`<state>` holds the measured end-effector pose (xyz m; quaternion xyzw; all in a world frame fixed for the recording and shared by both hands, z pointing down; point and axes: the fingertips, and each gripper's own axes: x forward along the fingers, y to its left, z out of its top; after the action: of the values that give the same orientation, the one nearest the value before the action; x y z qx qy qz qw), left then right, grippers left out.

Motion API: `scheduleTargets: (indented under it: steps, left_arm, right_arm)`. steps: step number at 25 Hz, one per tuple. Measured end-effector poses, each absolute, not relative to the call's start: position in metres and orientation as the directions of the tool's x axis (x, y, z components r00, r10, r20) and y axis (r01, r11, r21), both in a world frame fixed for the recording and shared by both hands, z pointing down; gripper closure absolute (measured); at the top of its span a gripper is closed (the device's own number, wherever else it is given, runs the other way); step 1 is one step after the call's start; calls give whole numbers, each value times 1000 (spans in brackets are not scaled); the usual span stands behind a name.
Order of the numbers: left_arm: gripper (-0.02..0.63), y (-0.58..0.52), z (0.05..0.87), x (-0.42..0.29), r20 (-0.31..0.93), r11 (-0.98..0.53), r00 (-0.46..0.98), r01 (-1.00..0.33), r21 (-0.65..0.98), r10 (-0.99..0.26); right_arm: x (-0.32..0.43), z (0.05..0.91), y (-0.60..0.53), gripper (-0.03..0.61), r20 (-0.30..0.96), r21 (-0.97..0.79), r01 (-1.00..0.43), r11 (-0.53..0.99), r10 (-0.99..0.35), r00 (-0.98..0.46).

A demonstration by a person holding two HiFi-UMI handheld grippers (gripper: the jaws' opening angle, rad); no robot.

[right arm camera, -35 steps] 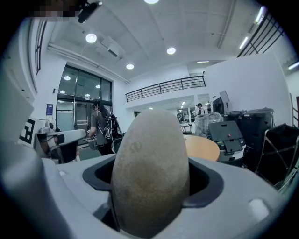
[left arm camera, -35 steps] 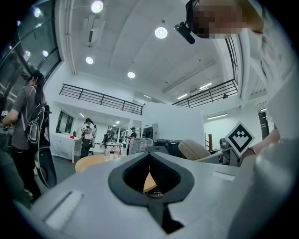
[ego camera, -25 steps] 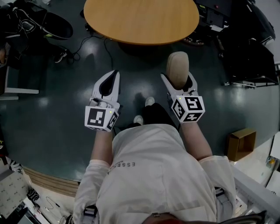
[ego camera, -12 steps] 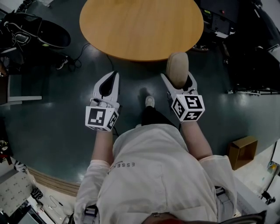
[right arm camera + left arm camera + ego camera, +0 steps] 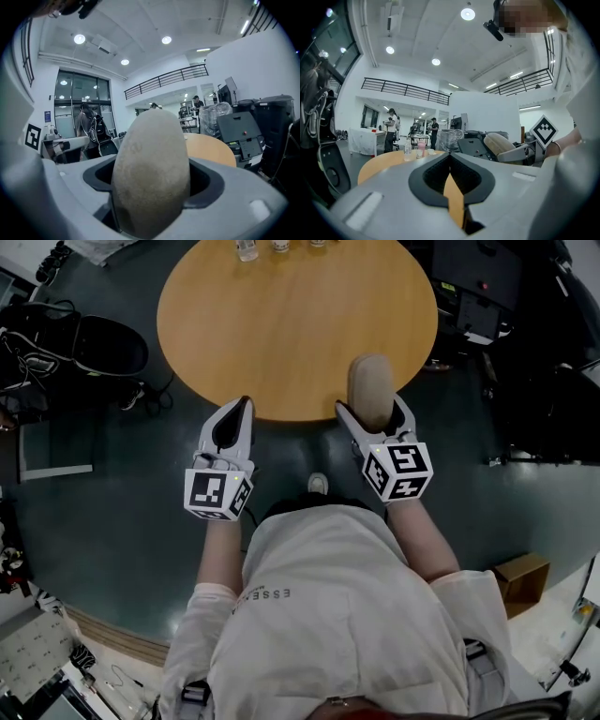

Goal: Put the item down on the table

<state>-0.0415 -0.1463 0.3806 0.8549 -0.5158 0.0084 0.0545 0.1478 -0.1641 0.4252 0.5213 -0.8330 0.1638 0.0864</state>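
Note:
A beige, potato-shaped oval item (image 5: 370,382) stands up between the jaws of my right gripper (image 5: 371,409), which is shut on it. The item hangs over the near edge of the round wooden table (image 5: 281,324). In the right gripper view the item (image 5: 152,168) fills the space between the jaws, with the table (image 5: 213,150) just behind it. My left gripper (image 5: 244,409) is shut and holds nothing, its tips at the table's near rim. The left gripper view shows its jaws meeting at the left gripper (image 5: 451,159), with the table (image 5: 379,166) ahead.
Small bottles and cups (image 5: 248,249) stand at the table's far edge. A black chair and cables (image 5: 103,343) lie on the floor at left, black equipment (image 5: 478,287) at right, a cardboard box (image 5: 520,573) at lower right. People stand far off in the hall.
The person has walked forward, so the table has come closer. Both grippers, before over the dark floor, now reach its near edge, and the held item is above the tabletop.

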Motion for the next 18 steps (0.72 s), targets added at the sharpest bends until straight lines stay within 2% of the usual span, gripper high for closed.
scheduleTargets:
  steps: [9,18]
  left_arm:
    - [598,-201,388,-24,79,-462,471,-880,109,-879]
    - [598,-267,414,-52,130,-466,487,-870,161,-864]
  right_arm:
    - [134,443,-219,189,371,-207,-872,444,-789,-490]
    - [98,483,-286,189,472,-159,-878,452,-746,-470]
